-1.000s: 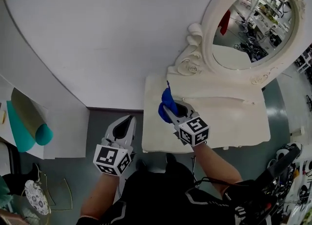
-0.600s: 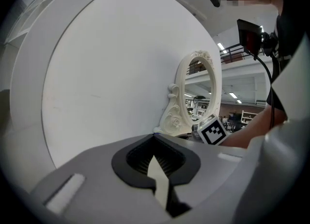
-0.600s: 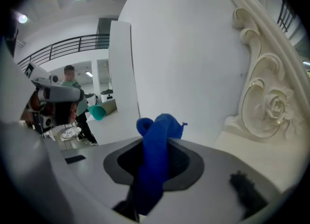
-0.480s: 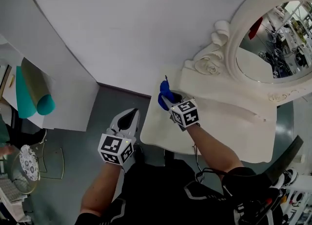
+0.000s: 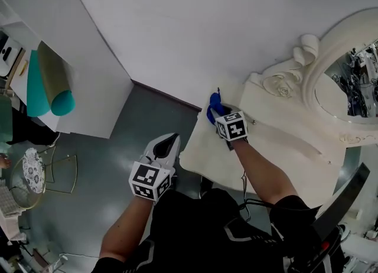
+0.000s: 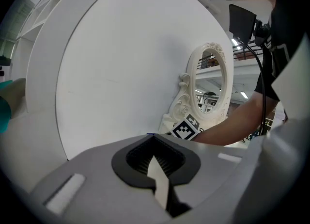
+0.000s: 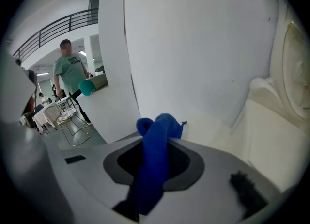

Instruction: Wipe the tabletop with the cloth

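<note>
Right claw (image 5: 217,116) has slid cloth (image 5: 212,111) toward tabletop (image 5: 277,148) edge.

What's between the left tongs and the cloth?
Head view: just grey floor and the tabletop's bare corner separate the left tongs from the cloth.

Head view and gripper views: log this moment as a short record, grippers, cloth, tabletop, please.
right gripper: shut on the blue cloth, over the tabletop's far left corner
left gripper: jaws together, nothing held, over the floor left of the tabletop
blue cloth: bunched, sticking out past the jaws
tabletop: cream, ornate mirror at its back
</note>
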A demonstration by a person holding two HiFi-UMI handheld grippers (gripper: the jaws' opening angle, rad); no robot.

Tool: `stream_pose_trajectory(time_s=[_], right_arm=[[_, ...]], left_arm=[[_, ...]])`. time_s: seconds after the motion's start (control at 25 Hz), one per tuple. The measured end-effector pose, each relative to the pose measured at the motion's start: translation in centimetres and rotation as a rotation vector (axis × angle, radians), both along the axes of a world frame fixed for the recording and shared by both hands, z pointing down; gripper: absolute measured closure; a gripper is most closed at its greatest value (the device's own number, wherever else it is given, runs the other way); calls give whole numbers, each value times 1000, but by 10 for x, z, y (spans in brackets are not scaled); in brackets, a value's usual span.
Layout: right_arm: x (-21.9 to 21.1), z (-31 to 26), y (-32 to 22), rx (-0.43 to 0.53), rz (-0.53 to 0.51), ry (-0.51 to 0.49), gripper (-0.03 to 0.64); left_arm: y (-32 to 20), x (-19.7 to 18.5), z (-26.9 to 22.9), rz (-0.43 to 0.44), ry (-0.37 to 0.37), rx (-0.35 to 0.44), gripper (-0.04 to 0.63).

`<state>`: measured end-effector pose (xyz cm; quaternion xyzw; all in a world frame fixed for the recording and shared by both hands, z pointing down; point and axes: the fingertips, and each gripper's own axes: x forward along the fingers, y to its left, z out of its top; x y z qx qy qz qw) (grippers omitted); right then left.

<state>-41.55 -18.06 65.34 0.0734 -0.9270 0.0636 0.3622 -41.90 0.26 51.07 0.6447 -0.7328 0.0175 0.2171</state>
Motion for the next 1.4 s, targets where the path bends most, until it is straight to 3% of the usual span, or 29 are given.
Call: stream_pose_trajectory(time_s=[0.44, 0.72, 1.16, 1.4], right_arm=[[-3, 25, 3, -53, 23, 73, 517], [8, 26, 59, -77, -103, 121, 517], [52, 26, 195, -142, -372, 192, 517], [71, 23, 226, -266, -412, 191, 517]], left_arm=[[13, -6, 13, -23, 26, -25, 586], [24, -7, 10, -11, 17, -17, 586], [40, -4, 15, -25, 7, -22, 586], [51, 2, 20, -37, 15, -42, 586]])
